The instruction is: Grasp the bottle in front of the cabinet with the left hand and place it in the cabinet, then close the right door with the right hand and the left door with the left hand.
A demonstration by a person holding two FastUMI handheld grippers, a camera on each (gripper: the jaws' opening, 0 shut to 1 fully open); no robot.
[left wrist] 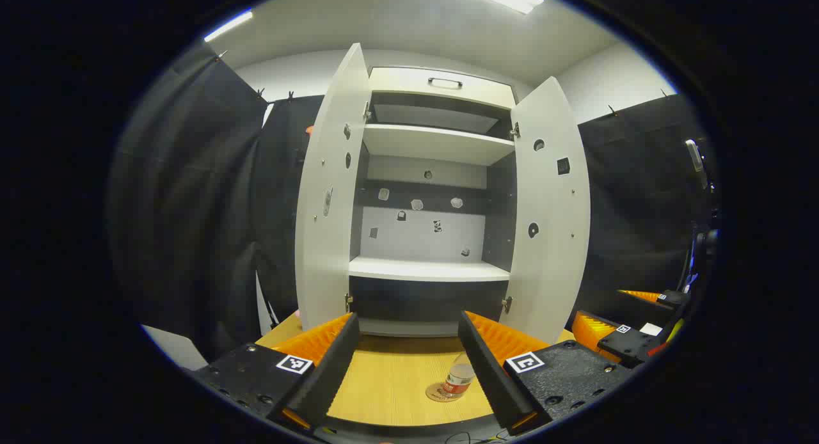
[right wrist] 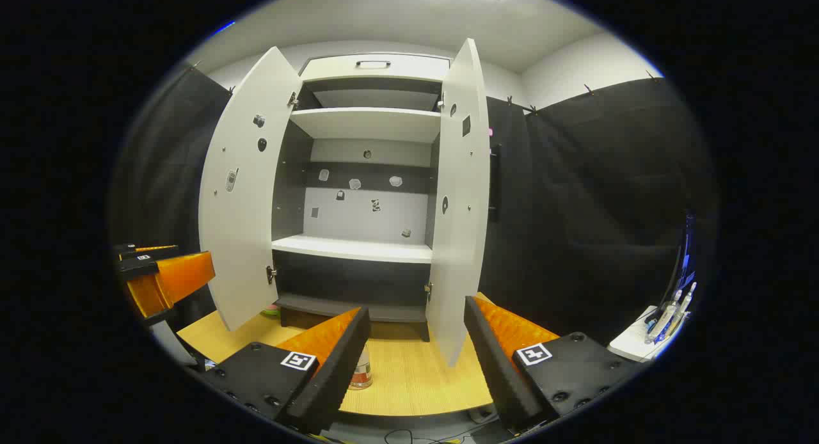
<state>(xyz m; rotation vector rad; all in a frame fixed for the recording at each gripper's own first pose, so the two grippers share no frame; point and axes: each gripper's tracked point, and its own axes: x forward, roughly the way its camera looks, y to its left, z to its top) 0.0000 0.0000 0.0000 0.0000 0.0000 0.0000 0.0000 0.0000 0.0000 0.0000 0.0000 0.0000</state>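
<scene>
Our left gripper [left wrist: 406, 361] fingers spread wide, holding nothing, as do the right gripper's [right wrist: 416, 361]. Beyond them the tall white two-door cabinet [left wrist: 429, 271] gapes (ready for loading); the small clear red-labelled bottle [left wrist: 458, 379] stands by our left gripper's right finger.

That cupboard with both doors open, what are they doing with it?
A person holds a gripper in each hand in front of the white cabinet. Its left door and right door stand wide open. A small bottle stands on the wooden table in front of it, not yet picked up. The left gripper is open, with the bottle low between its fingers, near the right one. The right gripper is open too and holds nothing. The doors are not yet closed.
</scene>
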